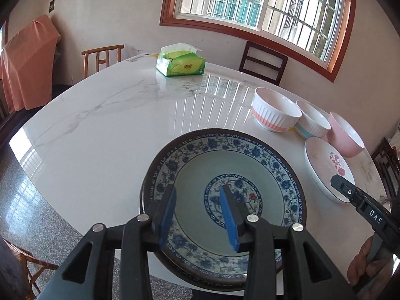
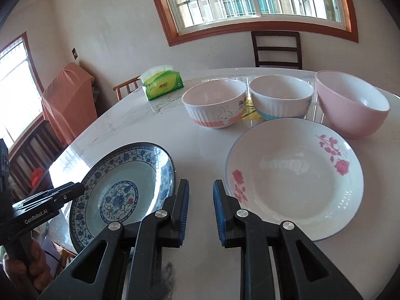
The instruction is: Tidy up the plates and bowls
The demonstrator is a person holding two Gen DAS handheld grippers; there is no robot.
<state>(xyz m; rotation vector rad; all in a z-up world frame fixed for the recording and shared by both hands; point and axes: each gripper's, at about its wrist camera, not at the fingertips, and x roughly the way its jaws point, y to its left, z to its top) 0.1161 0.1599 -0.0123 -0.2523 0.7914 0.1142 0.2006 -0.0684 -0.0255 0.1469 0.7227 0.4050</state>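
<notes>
The blue plate is seen beneath the parted, empty jaws of the left gripper. The right gripper, open and empty, is held beside the rose plate. Three bowls beyond remain unstacked on the tabletop.

White marble-look table, glossy, window bars reflected in it. Green tissue pack sits near the far edge, one tissue sticking up. Dark wooden chair behind the table under the barred window. Light wooden chair at far left side. Orange cloth draped over furniture by the left wall. Speckled grey floor below.
</notes>
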